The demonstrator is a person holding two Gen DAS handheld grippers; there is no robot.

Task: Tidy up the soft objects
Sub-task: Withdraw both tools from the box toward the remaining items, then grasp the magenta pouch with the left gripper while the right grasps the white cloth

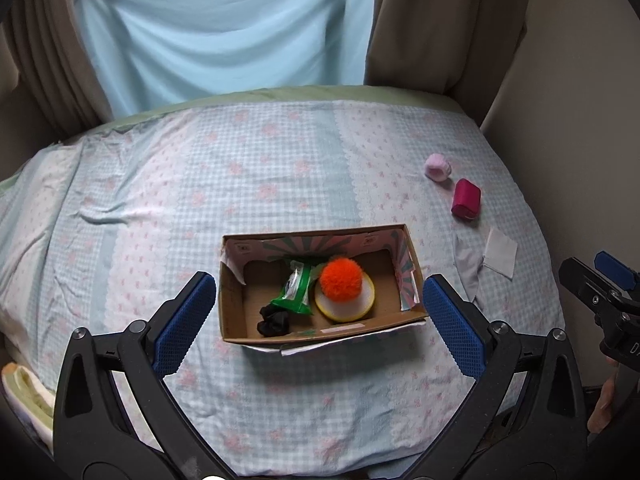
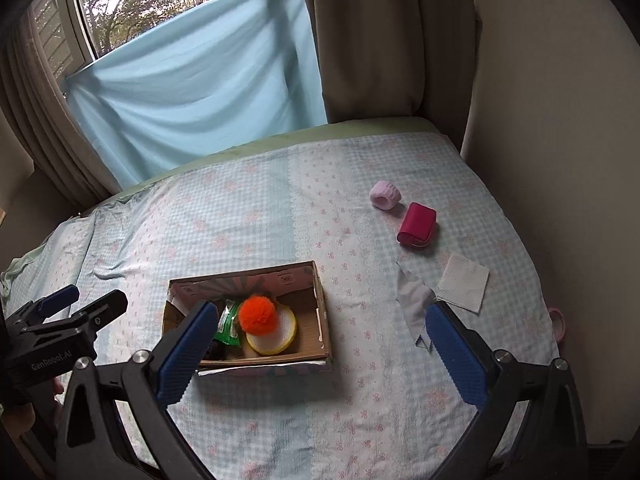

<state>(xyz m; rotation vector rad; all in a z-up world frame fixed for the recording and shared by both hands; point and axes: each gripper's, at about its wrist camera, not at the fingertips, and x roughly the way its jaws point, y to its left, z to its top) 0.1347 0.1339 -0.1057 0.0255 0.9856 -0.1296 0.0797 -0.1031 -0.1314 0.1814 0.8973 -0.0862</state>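
Observation:
A cardboard box (image 1: 230, 308) (image 2: 323, 320) sits on the bed. In it lie an orange pom-pom (image 1: 341, 279) (image 2: 258, 314) on a yellow-rimmed white sponge (image 1: 348, 308) (image 2: 280, 340), a green packet (image 1: 298, 290) (image 2: 228, 326) and a black scrunchie (image 1: 273, 320). On the bedspread to the right lie a pale pink knitted band (image 1: 437, 167) (image 2: 385, 195), a magenta pouch (image 1: 466, 200) (image 2: 416, 225), a grey cloth (image 1: 467, 266) (image 2: 414, 300) and a white square cloth (image 1: 500, 253) (image 2: 463, 282). My left gripper (image 1: 320, 320) is open and empty, its fingers on either side of the box. My right gripper (image 2: 320, 352) is open and empty above the box's right side.
The bed (image 1: 200, 184) has a blue checked bedspread. A light blue sheet (image 1: 224, 28) and beige curtains (image 2: 384, 40) hang at the far edge, and a wall (image 2: 540, 120) bounds the right side. A folded yellowish cloth (image 1: 24, 396) lies at the near left edge.

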